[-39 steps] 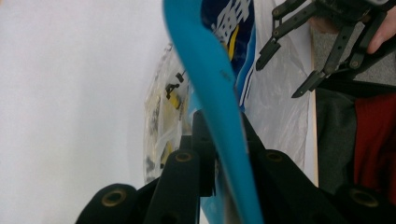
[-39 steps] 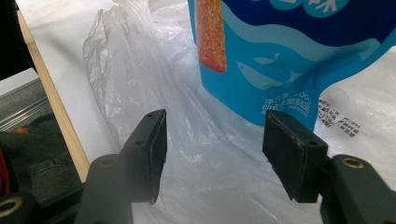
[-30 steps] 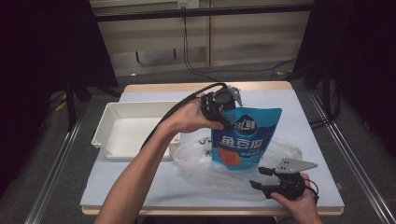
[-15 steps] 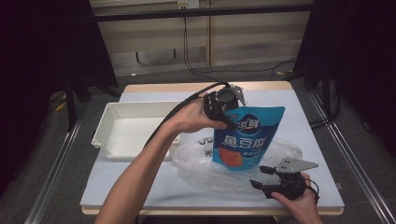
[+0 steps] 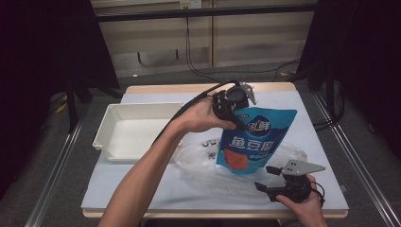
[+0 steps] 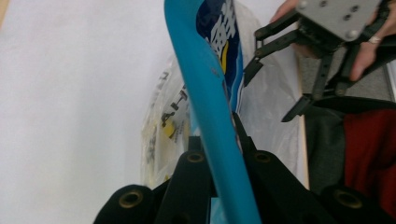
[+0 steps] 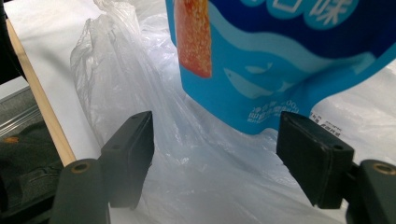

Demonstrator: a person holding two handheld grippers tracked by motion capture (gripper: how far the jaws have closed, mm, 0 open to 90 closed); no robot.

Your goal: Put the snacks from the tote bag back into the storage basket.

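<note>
A blue snack pouch (image 5: 253,142) hangs upright over the table, and my left gripper (image 5: 238,122) is shut on its top left corner. In the left gripper view the jaws (image 6: 223,140) pinch the blue pouch (image 6: 205,70) edge-on. Under it lies a crumpled clear plastic bag (image 5: 213,165). Near the front right edge my right gripper (image 5: 263,177) stands open, its jaws just having been opening. In the right gripper view its pads (image 7: 130,149) straddle the plastic bag (image 7: 140,93) without pressing on it, just below the blue pouch (image 7: 280,56).
A white tray (image 5: 106,137) sits on the left of the table with nothing visible in it. The table's front wooden edge (image 7: 42,107) runs close beside the right gripper. My right gripper (image 6: 270,95) also appears beyond the pouch in the left gripper view.
The right gripper's jaws stand slightly wider apart than before. The pouch and the left hand have hardly moved.
</note>
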